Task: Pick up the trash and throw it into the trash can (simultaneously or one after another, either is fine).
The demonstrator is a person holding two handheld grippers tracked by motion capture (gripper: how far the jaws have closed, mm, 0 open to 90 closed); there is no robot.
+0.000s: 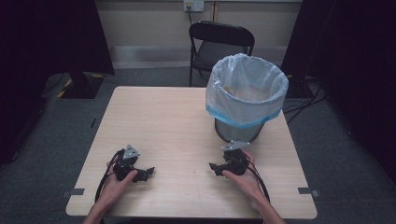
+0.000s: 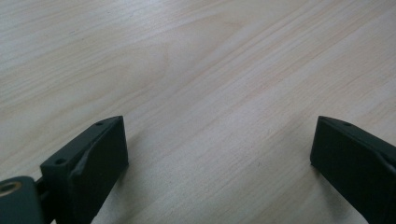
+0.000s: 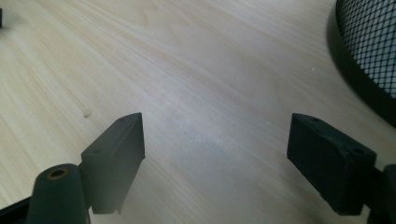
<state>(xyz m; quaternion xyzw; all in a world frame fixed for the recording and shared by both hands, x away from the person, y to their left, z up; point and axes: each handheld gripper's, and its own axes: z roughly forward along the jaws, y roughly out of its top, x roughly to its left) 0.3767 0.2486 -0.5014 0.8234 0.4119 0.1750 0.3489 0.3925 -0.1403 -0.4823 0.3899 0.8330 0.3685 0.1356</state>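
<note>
A metal mesh waste bin [image 1: 246, 100] lined with a white and blue plastic bag stands at the table's far right. Its dark mesh wall [image 3: 373, 46] fills the top right corner of the right gripper view. My left gripper [image 1: 148, 172] rests low on the table near the front left, held by a hand, jaws wide apart and empty [image 2: 219, 149]. My right gripper [image 1: 212, 166] lies near the front right, just in front of the bin, also open with nothing between its jaws [image 3: 215, 140].
The light wooden table [image 1: 163, 126] is bare between and beyond the grippers. A black folding chair [image 1: 219, 44] stands behind the table. Dark curtains hang at both sides. Cables trail from each gripper toward the front edge.
</note>
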